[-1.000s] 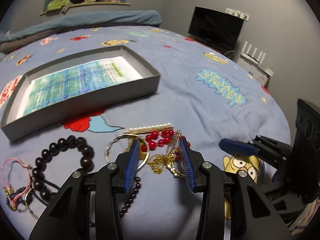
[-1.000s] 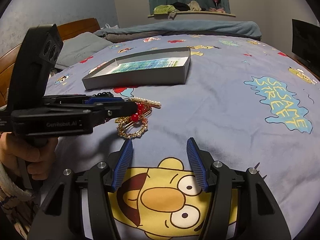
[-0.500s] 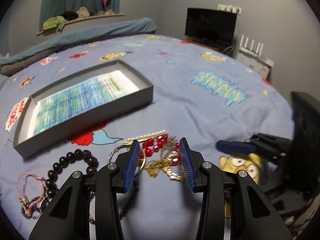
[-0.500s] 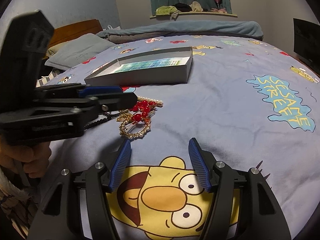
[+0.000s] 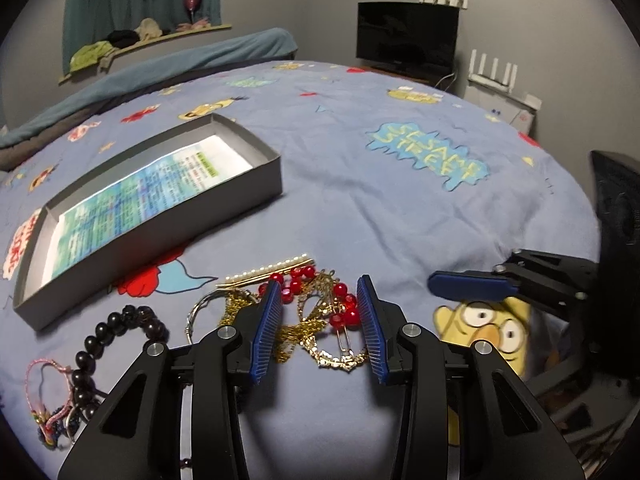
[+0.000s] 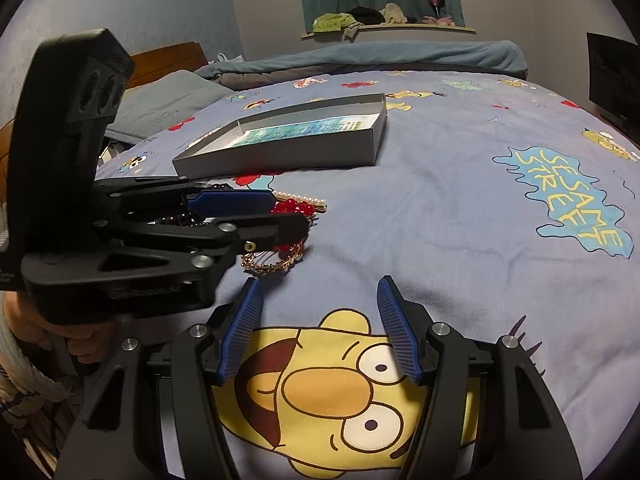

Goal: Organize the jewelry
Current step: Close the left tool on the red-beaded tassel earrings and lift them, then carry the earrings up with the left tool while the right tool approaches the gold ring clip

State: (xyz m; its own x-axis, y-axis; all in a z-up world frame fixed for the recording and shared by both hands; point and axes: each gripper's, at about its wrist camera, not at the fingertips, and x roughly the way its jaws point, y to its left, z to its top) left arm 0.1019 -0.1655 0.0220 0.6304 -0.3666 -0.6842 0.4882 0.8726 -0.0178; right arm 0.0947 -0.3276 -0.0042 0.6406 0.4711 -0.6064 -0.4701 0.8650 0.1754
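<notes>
A tangle of jewelry lies on the blue bedspread: red beads (image 5: 304, 285), gold chains (image 5: 316, 340), a pearl hair clip (image 5: 272, 270), a silver hoop (image 5: 198, 312), a dark bead bracelet (image 5: 104, 332) and a pink cord bracelet (image 5: 44, 392). My left gripper (image 5: 318, 320) is open, its fingers either side of the gold chains and red beads. A grey open box (image 5: 140, 204) with a printed paper inside sits behind. My right gripper (image 6: 320, 320) is open and empty over a yellow cartoon face, right of the pile (image 6: 280, 258). The box shows there too (image 6: 288, 144).
A folded blue blanket (image 5: 168, 68) lies along the far side of the bed. A black monitor (image 5: 406, 38) and a white router (image 5: 494, 70) stand past the bed's right edge. A pillow (image 6: 160, 108) and wooden headboard (image 6: 168, 60) are at the left.
My left gripper has lowered and moved forward so its open fingers now straddle the gold chains and red beads. The right gripper stays open and has barely shifted.
</notes>
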